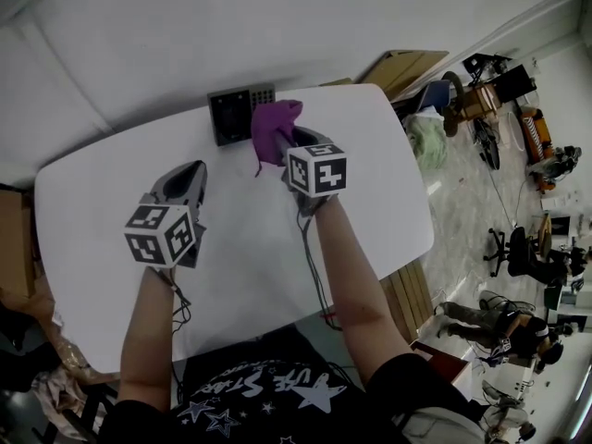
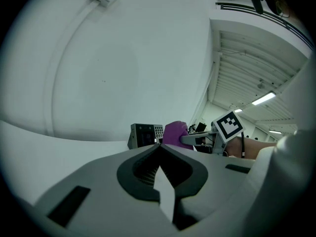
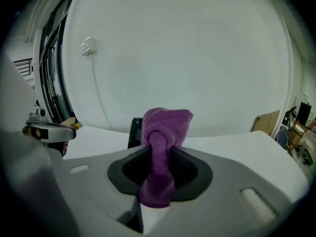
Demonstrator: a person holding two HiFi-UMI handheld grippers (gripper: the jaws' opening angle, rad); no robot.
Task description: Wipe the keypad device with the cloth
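Note:
The keypad device [image 1: 239, 114] is a dark box with a screen and a grey key block, standing at the far edge of the white table [image 1: 111, 248]. My right gripper [image 1: 282, 143] is shut on a purple cloth [image 1: 272, 129], which bunches just right of the device and hangs over its right edge. In the right gripper view the cloth [image 3: 162, 147] fills the jaws and hides most of the device [image 3: 136, 130]. My left gripper [image 1: 188, 179] hovers over the table, left of and nearer than the device, shut on nothing. From the left gripper view I see the device [image 2: 144, 135] and the cloth [image 2: 175, 133] ahead.
A white wall rises right behind the table. Cardboard panels [image 1: 403, 67] lean past the far right corner. Off the right edge the floor holds chairs, bicycles and people [image 1: 518, 331]. Black cables [image 1: 314, 266] run down from both grippers.

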